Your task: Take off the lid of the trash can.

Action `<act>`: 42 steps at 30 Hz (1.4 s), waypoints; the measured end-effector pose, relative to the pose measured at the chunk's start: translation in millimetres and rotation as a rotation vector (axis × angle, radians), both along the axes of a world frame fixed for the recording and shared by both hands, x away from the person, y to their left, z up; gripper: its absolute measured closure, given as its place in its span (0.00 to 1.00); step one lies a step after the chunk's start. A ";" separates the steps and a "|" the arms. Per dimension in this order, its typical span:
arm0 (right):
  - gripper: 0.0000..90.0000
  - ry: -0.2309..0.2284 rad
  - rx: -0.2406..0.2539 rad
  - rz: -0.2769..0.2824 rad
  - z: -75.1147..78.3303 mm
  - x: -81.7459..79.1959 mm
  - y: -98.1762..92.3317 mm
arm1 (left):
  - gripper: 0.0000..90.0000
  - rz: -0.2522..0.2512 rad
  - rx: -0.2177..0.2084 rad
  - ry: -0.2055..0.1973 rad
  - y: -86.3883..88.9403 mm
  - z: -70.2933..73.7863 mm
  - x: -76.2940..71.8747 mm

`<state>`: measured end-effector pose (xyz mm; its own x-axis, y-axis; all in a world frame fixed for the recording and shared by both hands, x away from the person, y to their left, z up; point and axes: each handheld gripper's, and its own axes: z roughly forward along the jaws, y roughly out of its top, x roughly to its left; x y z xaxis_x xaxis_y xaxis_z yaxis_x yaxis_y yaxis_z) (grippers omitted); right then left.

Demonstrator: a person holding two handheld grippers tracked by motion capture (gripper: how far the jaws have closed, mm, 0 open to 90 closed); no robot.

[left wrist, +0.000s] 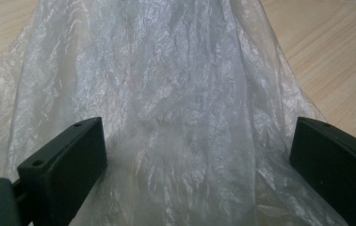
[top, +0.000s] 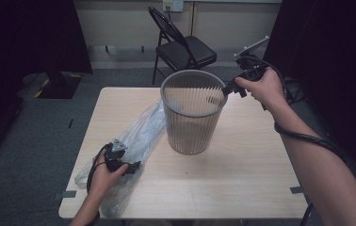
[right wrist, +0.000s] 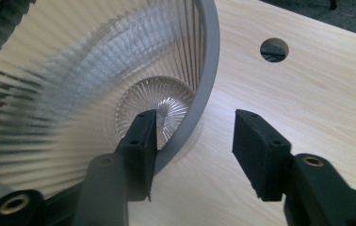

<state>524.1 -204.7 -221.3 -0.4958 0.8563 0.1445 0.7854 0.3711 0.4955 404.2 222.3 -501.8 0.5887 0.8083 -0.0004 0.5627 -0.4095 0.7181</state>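
Translucent plastic marks both items: a slatted wastebasket (top: 192, 113) mid-table, a crinkly bag (top: 136, 141) at its eight o'clock, likely light and slippery. Left gripper view: the left gripper (left wrist: 197, 165) gapes over the film. Right gripper view: the right gripper (right wrist: 192, 141) straddles the stiff rim unpinched, the best hold; a table hole (right wrist: 274, 49) sits at one o'clock.

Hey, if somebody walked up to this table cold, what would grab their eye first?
Most likely the slatted grey wastebasket standing upright mid-table, with the right gripper at its rim, one jaw inside the wall, one outside, a gap still showing. Next, the crinkled clear plastic bag lying along the table's left side, where the left gripper rests over it with jaws wide apart.
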 end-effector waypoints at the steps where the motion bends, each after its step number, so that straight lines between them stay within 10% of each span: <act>1: 0.61 -0.005 -0.004 -0.007 -0.2 1.0 1.5 | 0.04 0.000 -0.002 0.000 -0.1 -0.1 0.0; 20: 0.85 -0.029 -0.067 -0.063 -10.5 17.2 22.0 | 0.03 -0.008 -0.005 0.004 -0.7 -0.1 -0.1; 42: 0.94 -0.014 0.141 -0.200 8.0 25.2 9.8 | 0.03 -0.015 0.002 0.002 -0.4 0.1 0.2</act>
